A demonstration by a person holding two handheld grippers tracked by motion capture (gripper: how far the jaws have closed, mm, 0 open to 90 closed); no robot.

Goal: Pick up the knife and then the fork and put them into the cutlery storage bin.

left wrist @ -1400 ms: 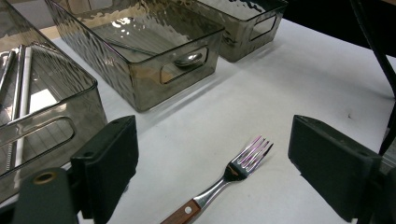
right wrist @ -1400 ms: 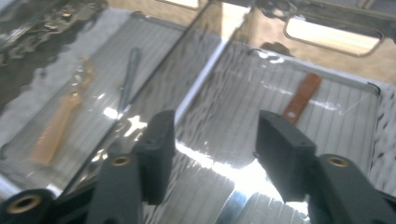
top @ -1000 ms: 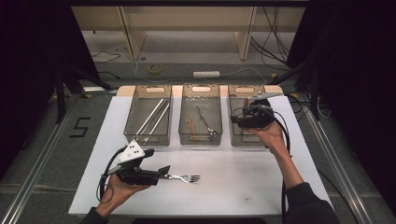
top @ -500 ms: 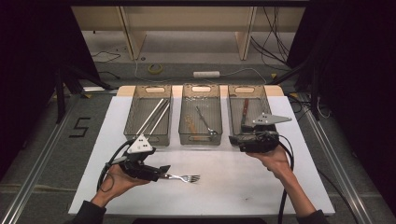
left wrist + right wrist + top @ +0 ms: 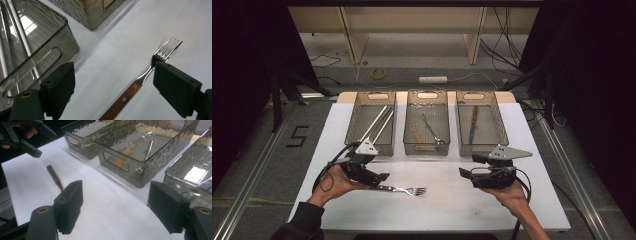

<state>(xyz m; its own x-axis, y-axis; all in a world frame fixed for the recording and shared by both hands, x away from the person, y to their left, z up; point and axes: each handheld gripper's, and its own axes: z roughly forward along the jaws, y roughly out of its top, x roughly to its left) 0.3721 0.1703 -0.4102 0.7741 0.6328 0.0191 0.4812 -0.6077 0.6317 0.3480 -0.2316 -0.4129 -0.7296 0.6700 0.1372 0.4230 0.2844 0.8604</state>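
Observation:
A fork (image 5: 404, 190) with a wooden handle lies on the white table mat (image 5: 452, 212), tines to the right. My left gripper (image 5: 381, 177) hovers over the handle end, jaws open. In the left gripper view the fork (image 5: 130, 92) lies on the mat between and below the spread jaws (image 5: 115, 72), untouched by the pads. My right gripper (image 5: 466, 167) is low over the mat at the right and points left. Its jaws (image 5: 117, 192) have just been opening and have nothing between them. The fork's handle (image 5: 53, 176) lies beyond them.
Three clear smoked bins stand in a row behind the grippers. The left bin (image 5: 378, 95) holds long metal rods, the middle bin (image 5: 427, 148) a fork, the right bin (image 5: 472, 95) a knife. Dark floor and cables surround the table.
My right gripper has come back and down from over the right bin to just above the mat, now pointing left. My left gripper has shifted slightly away from the person. The fork has not moved.

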